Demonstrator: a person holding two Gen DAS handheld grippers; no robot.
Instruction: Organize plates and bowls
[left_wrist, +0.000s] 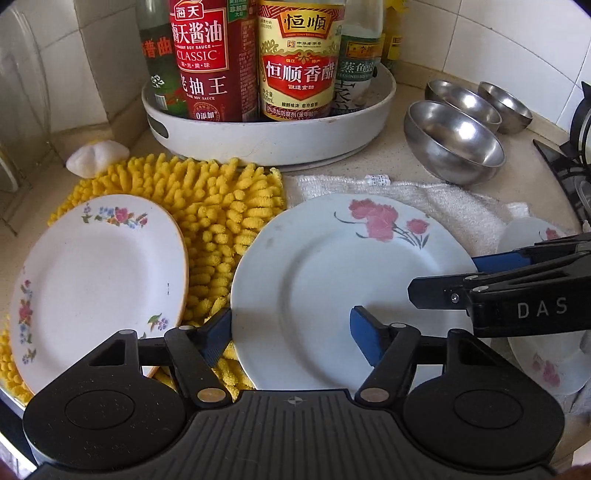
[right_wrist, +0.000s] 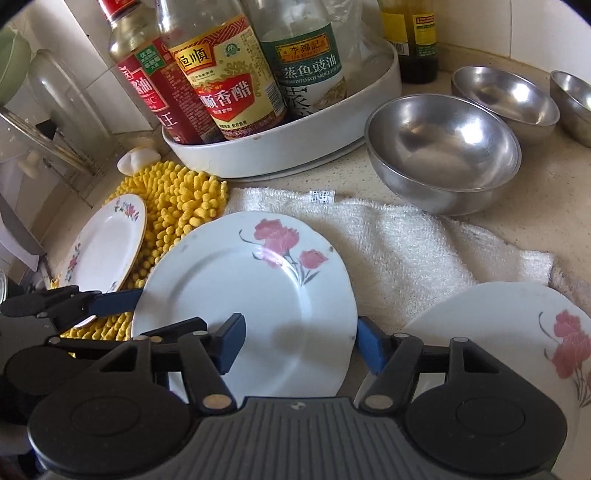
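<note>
Left tongs (left_wrist: 290, 334) and right tongs (right_wrist: 299, 345) both gape half-open astride opposite rims of the middle rose plate (left_wrist: 332, 288) on the table (right_wrist: 517, 221), pads not pressing. Grasp step; next: close, lift, stack onto another plate.

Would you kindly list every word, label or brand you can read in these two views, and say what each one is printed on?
"海天酱油", "CLASSIC", "老抽王": red-labelled soy sauce bottle.
"恒顺", "恒顺香醋": yellow-labelled vinegar bottle.
"李锦记", "蒸鱼豉油", "SEASONED SOY SAUCE": green-labelled bottle.
"DAS": side of the right tool.
Too small or blurred to read: the tag on the white towel, the yellow label on the dark bottle behind the tray, and the fine print on all the bottles.
</note>
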